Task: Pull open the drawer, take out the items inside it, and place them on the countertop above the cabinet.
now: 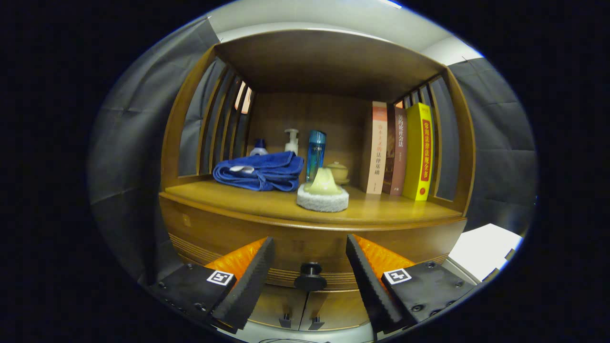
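Observation:
A wooden cabinet stands in front of me. Its drawer front point(305, 245) lies under the countertop point(381, 209) and looks closed. A round dark knob point(310, 277) sticks out of the drawer, midway between my fingers and a little ahead of them. My gripper point(310, 245) is open, the two fingers wide apart on either side of the knob and touching nothing. The drawer's contents are hidden.
On the countertop lie a folded blue towel point(259, 170), a white-based scrubber with a pale yellow handle point(323, 191), a blue bottle point(315, 152), a pump bottle point(291, 141), a small lidded cup point(338, 171) and three upright books point(400, 150). Two lower doors point(305, 309) sit beneath the drawer.

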